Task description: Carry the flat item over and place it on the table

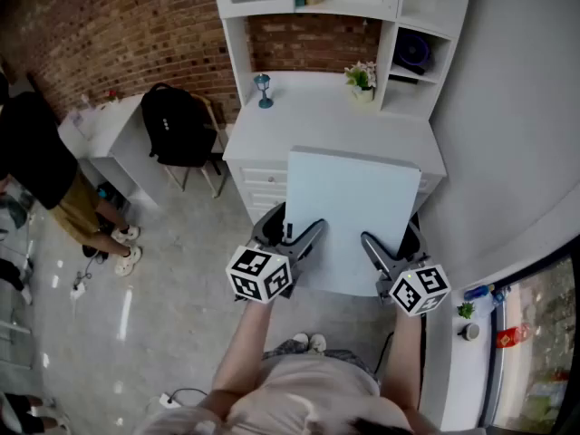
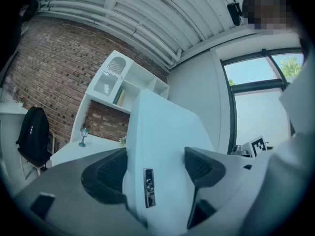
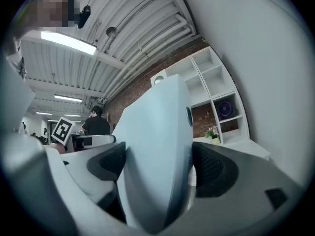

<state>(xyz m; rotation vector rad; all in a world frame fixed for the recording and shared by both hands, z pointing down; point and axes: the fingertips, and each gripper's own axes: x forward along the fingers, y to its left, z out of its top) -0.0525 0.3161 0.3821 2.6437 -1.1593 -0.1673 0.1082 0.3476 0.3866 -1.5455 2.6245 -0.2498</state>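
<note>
A pale blue-white flat item (image 1: pixel 349 216) hangs level in the air in front of the white desk (image 1: pixel 308 120). Its far edge overlaps the desk's near edge in the head view. My left gripper (image 1: pixel 292 230) grips its near left edge and my right gripper (image 1: pixel 391 241) its near right edge. In the left gripper view the item (image 2: pixel 162 127) stands on edge between both dark pads (image 2: pixel 110 173), with a small metal tag on it. The right gripper view shows the same item (image 3: pixel 157 117) wedged between that gripper's pads (image 3: pixel 211 168).
On the desk stand a small blue lantern (image 1: pixel 264 90) and a flower pot (image 1: pixel 362 78), under white shelves (image 1: pixel 408 25). Drawers (image 1: pixel 261 185) sit below the desk. To the left is a chair with a black backpack (image 1: pixel 177 125), a side table (image 1: pixel 109 134) and a person (image 1: pixel 41 166).
</note>
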